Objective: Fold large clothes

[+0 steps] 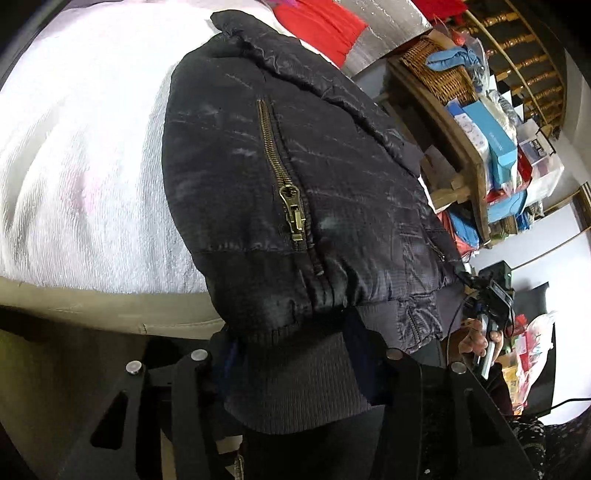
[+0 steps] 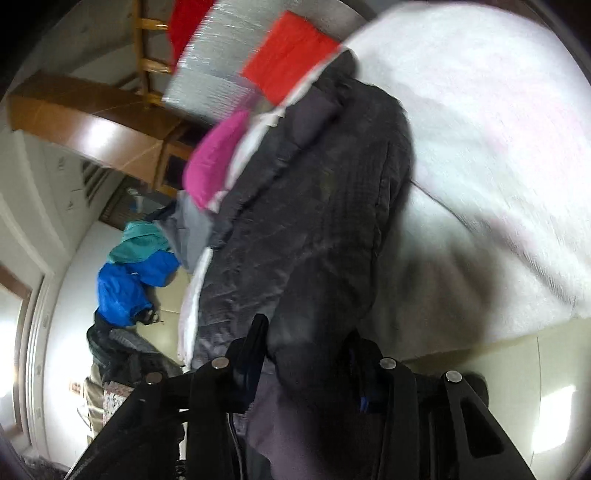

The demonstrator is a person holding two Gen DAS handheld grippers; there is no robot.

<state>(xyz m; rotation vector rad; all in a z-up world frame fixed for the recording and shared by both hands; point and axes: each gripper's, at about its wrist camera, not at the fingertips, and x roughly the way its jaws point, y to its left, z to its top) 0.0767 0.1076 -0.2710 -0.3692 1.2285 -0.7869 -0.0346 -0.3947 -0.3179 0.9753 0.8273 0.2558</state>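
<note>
A dark padded jacket [image 1: 295, 177] with a brass pocket zipper [image 1: 284, 192] lies across a white textured bed cover [image 1: 85, 155]. My left gripper [image 1: 291, 365] is shut on the jacket's ribbed hem [image 1: 295, 376] at the bed's near edge. In the right wrist view the same jacket [image 2: 314, 221] hangs over the bed edge, and my right gripper [image 2: 306, 354] is shut on its lower edge. The right gripper also shows in the left wrist view [image 1: 491, 314], held in a hand to the right of the jacket. The right wrist view is blurred.
A wooden shelf [image 1: 461, 155] with a wicker basket [image 1: 436, 70] and boxes stands right of the bed. Red cloth [image 1: 325, 26] lies at the bed's far end. A pink item [image 2: 214, 158] and a blue and teal garment [image 2: 136, 273] lie left of the jacket.
</note>
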